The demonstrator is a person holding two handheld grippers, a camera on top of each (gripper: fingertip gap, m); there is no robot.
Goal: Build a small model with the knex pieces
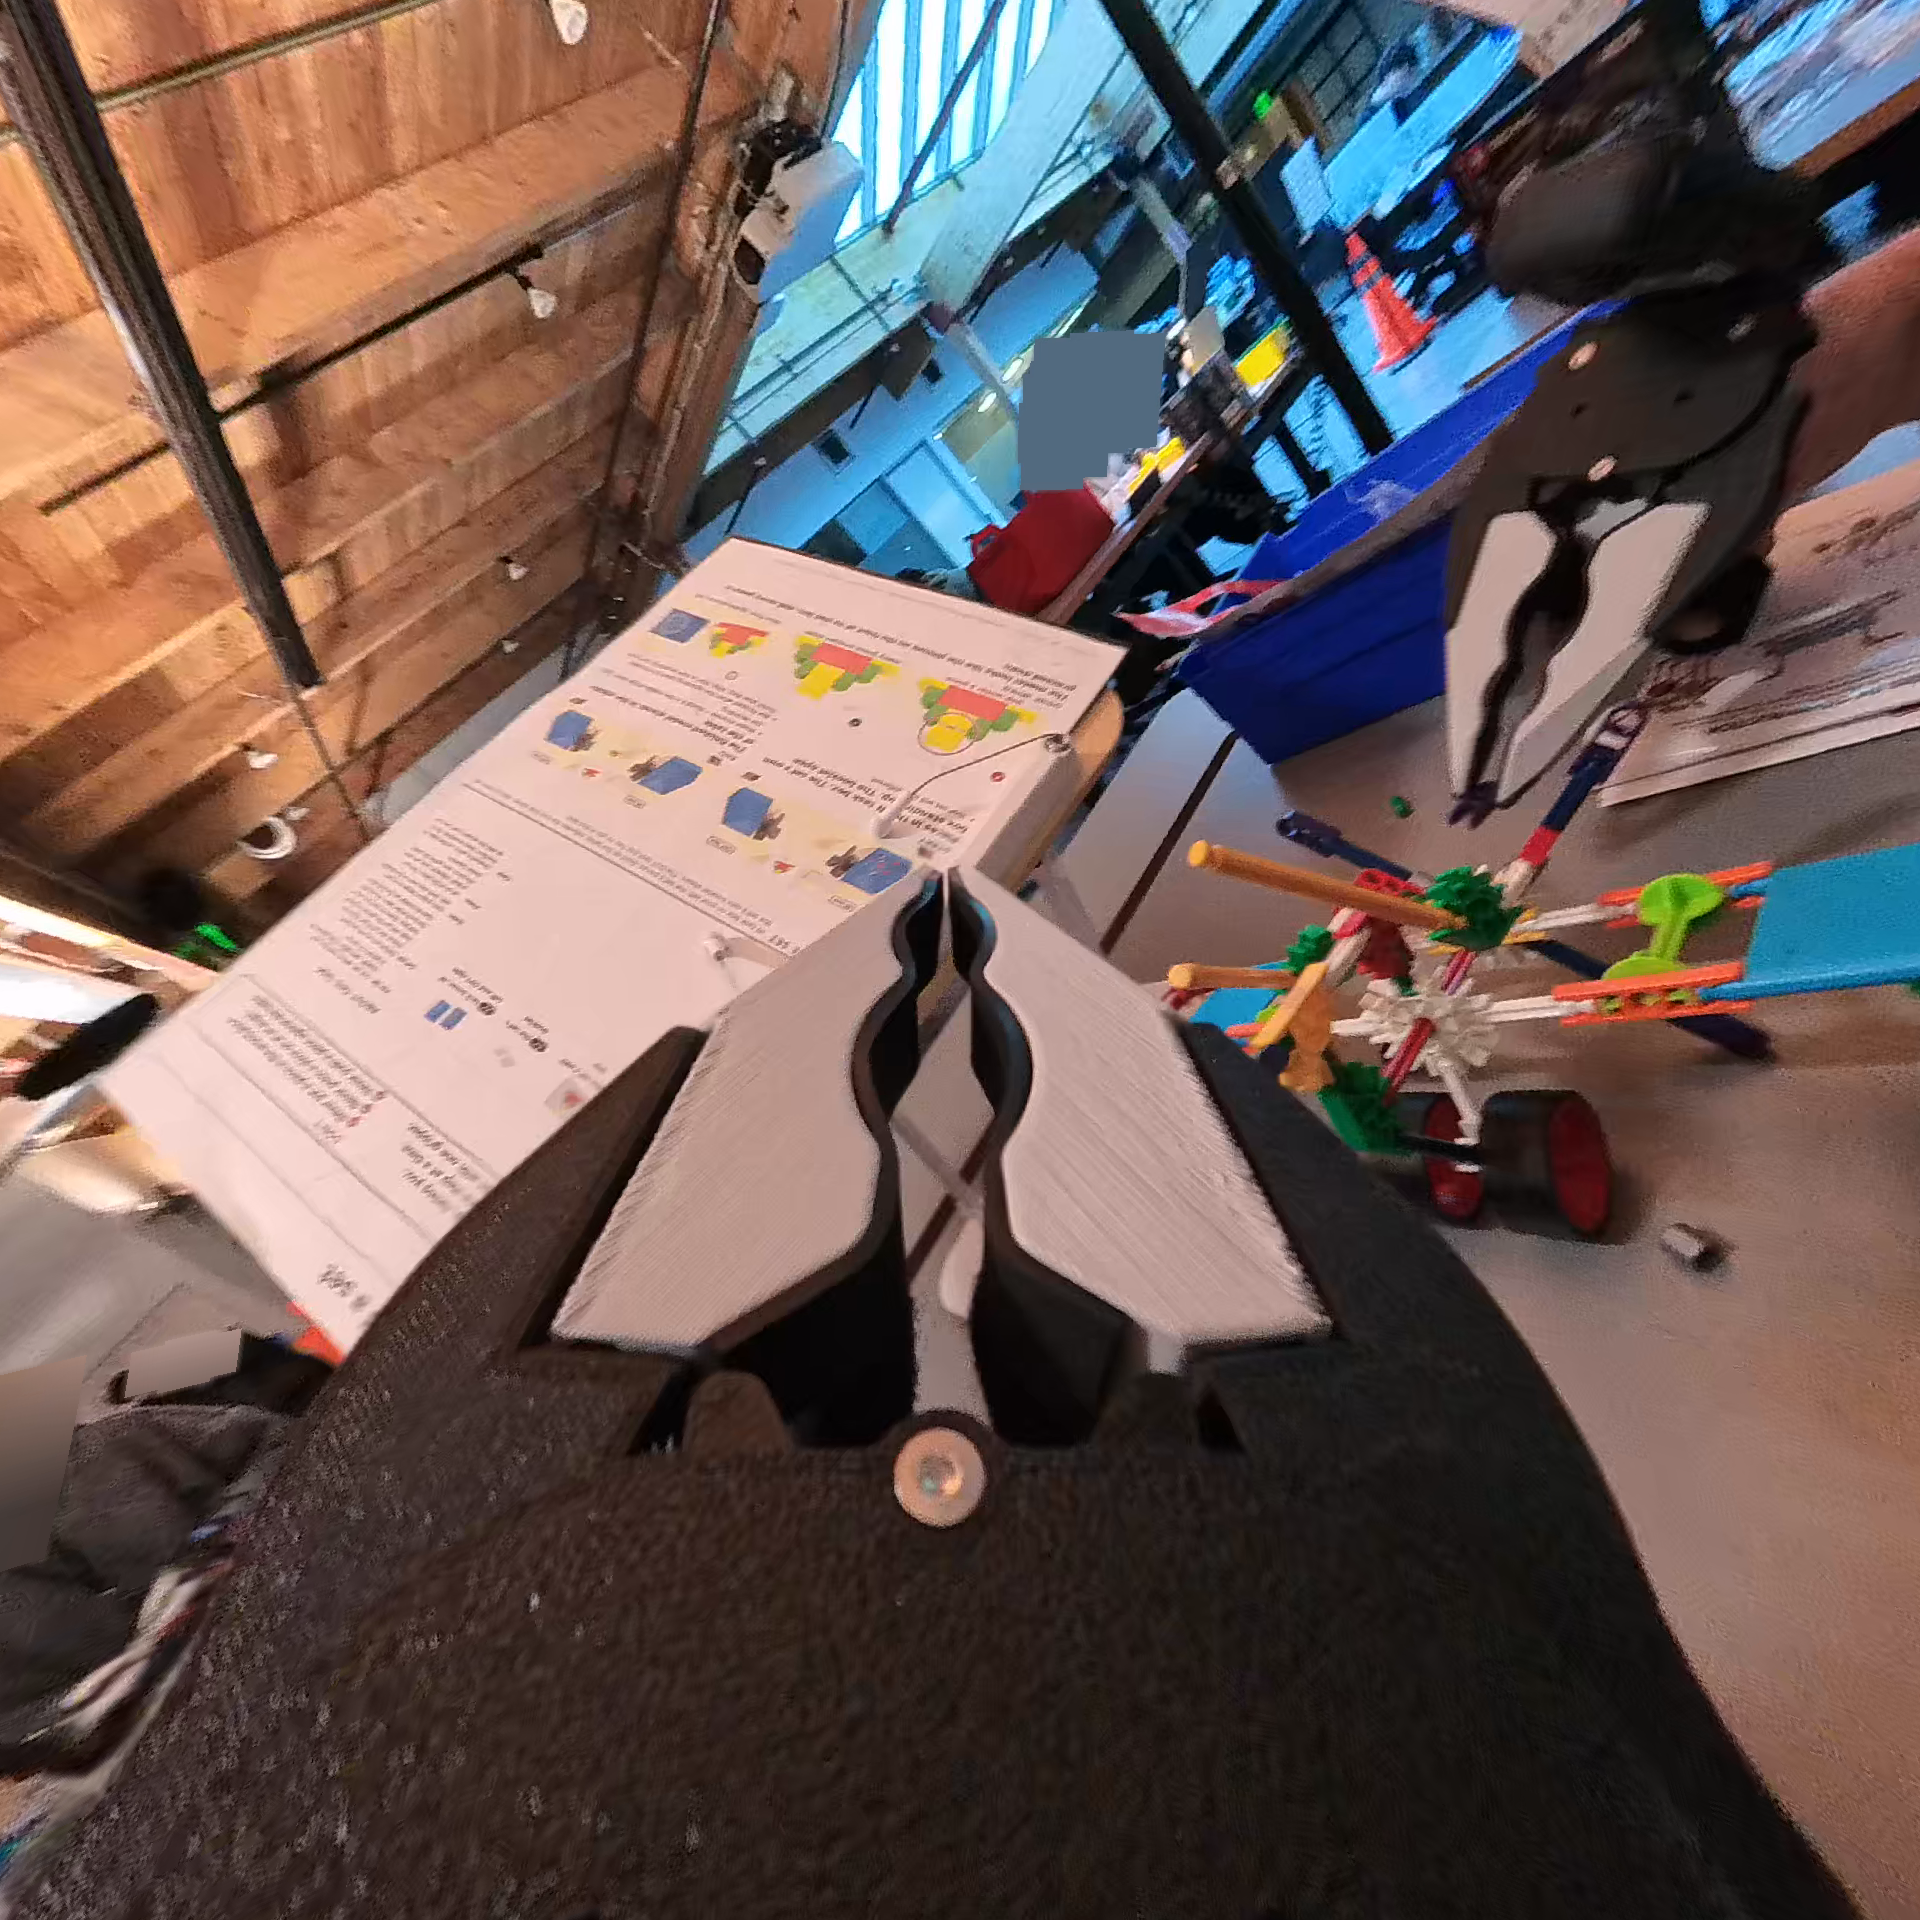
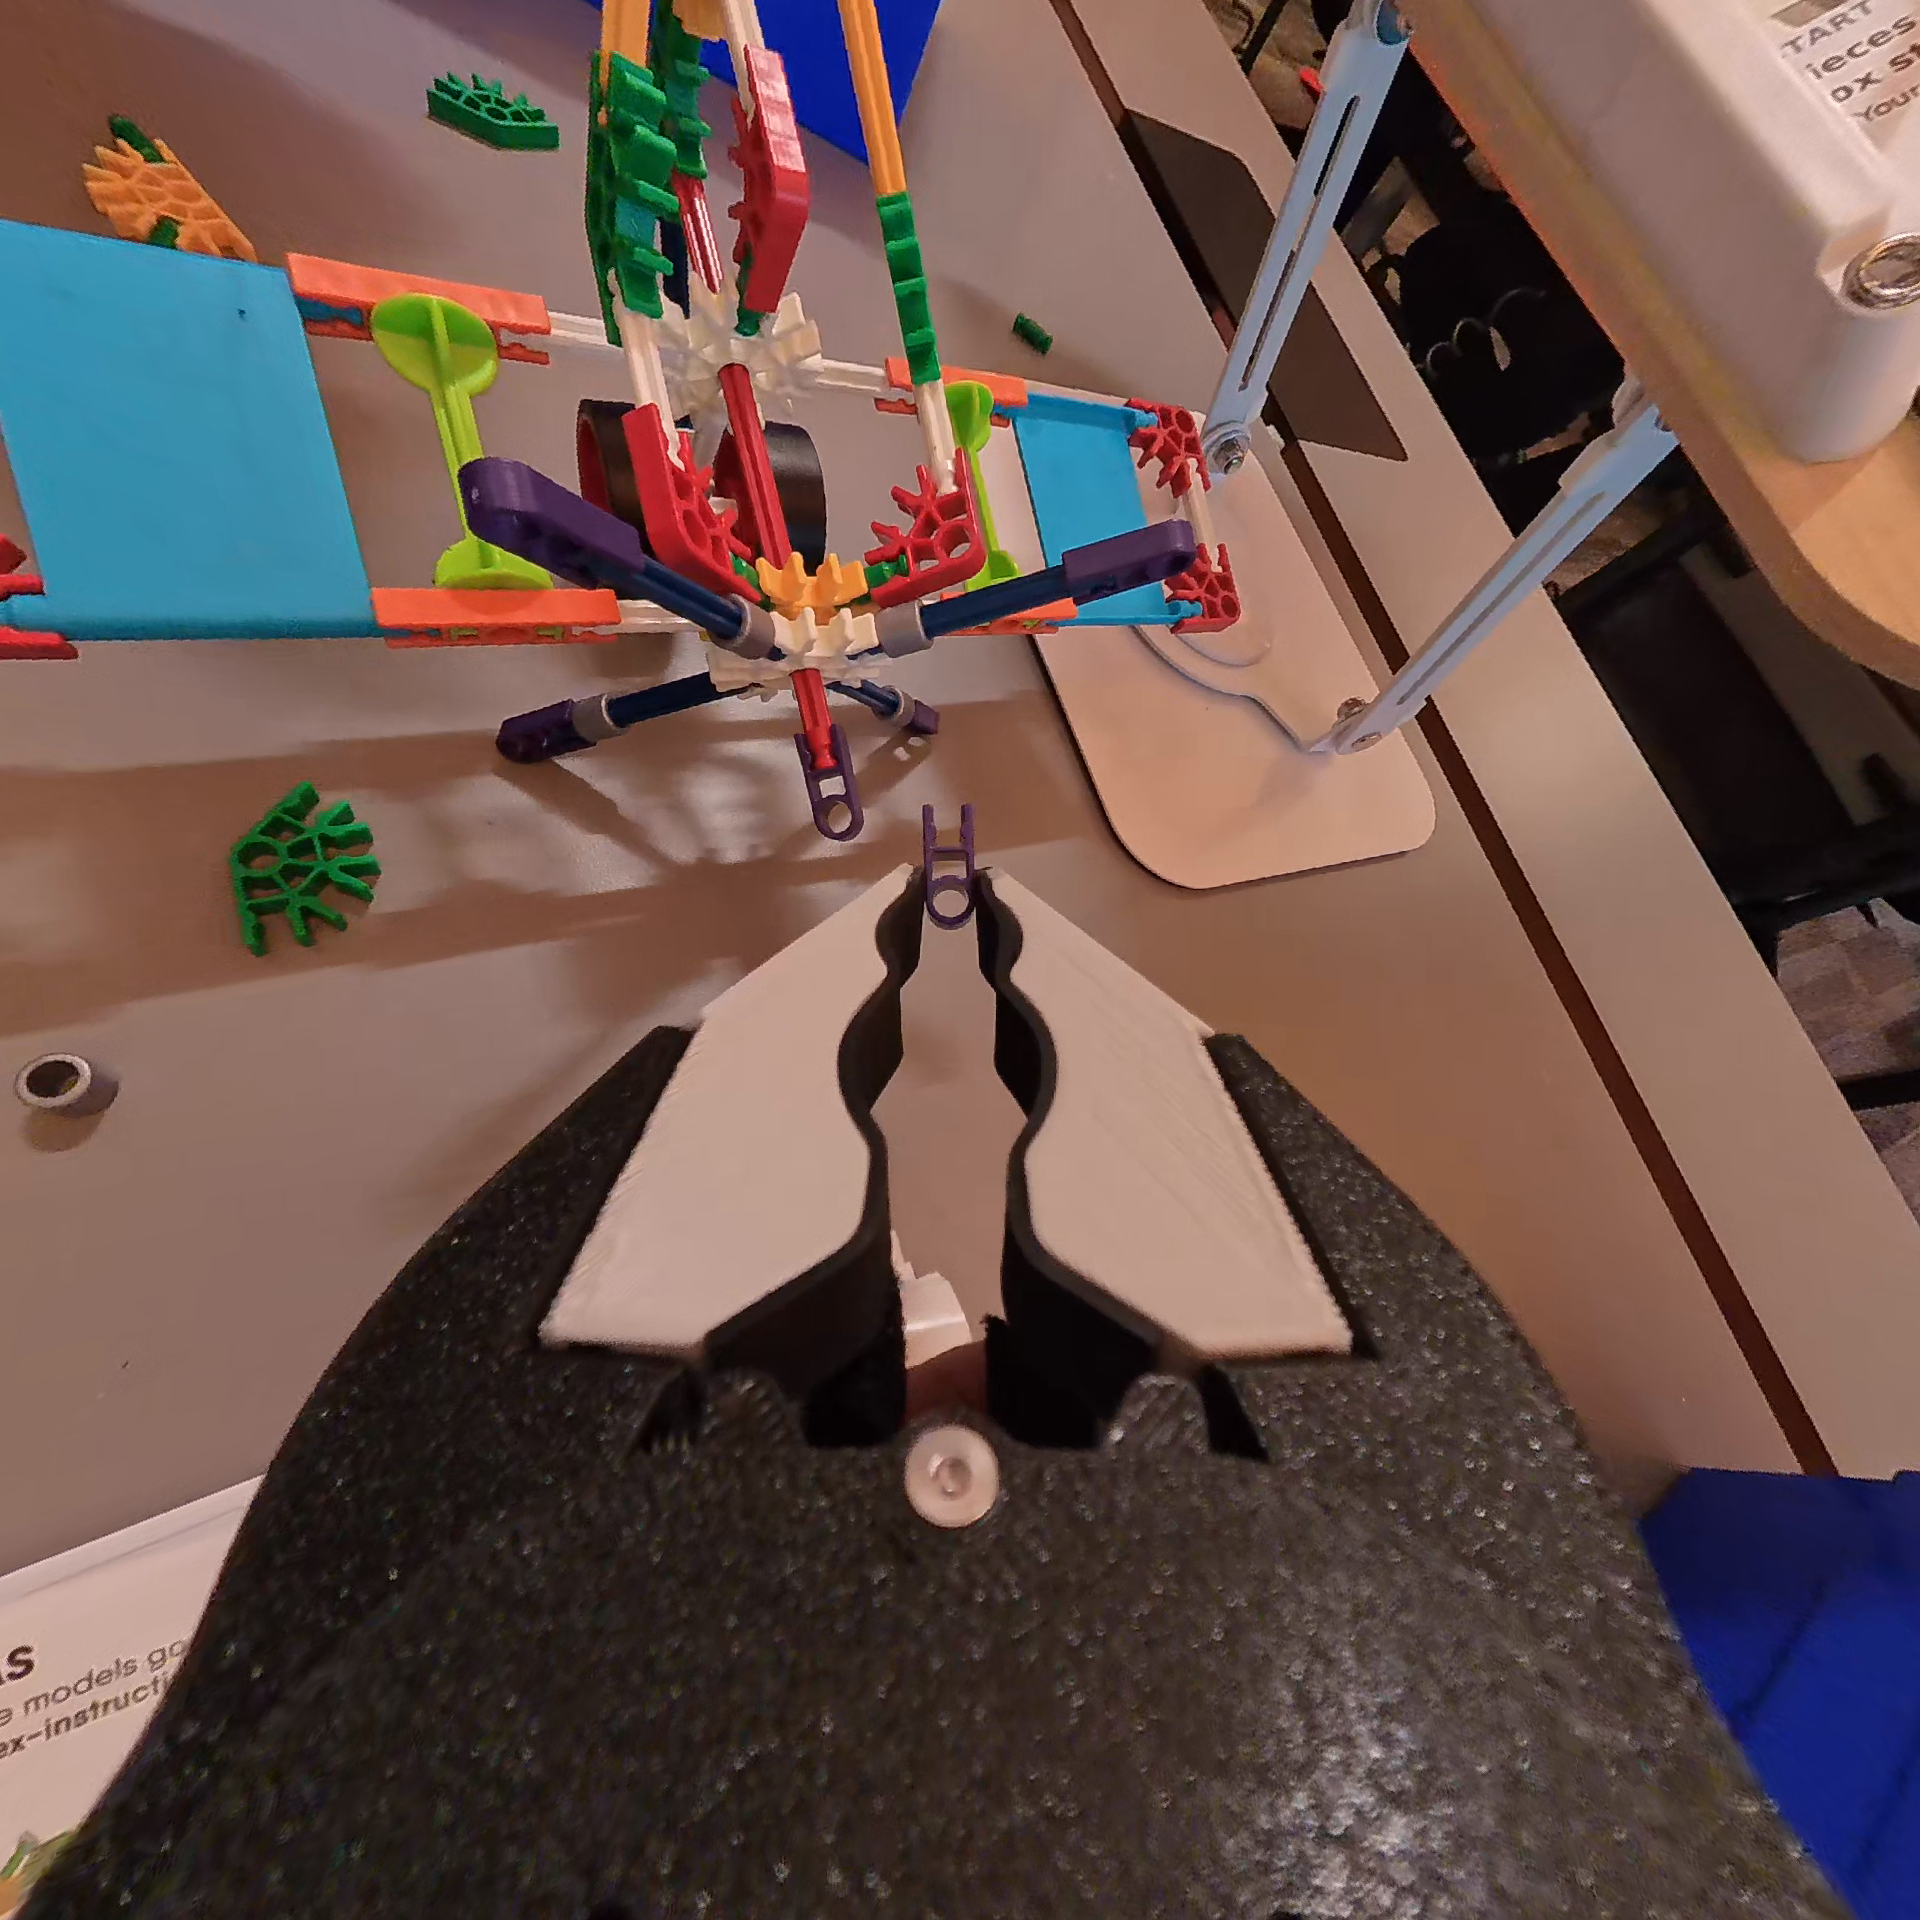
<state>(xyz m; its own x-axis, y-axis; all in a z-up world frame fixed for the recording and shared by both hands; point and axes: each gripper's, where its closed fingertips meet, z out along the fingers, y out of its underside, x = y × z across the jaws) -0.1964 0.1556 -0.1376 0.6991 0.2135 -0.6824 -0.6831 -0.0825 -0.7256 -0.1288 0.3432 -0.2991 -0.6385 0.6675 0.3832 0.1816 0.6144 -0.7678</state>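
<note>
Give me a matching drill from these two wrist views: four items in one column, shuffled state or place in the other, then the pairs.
Items
1. left gripper
2. right gripper
3. grey ring
4. green fan-shaped connector

States or places
A. lying flat on the table left of the right gripper's tip, below the built model
B. pinching a small purple clip at its tips
C. fingertips together, nothing between them, raised in front of the instruction sheet
D. alone on the table near the left edge of the right wrist view

Pairs: 1-C, 2-B, 3-D, 4-A
</note>
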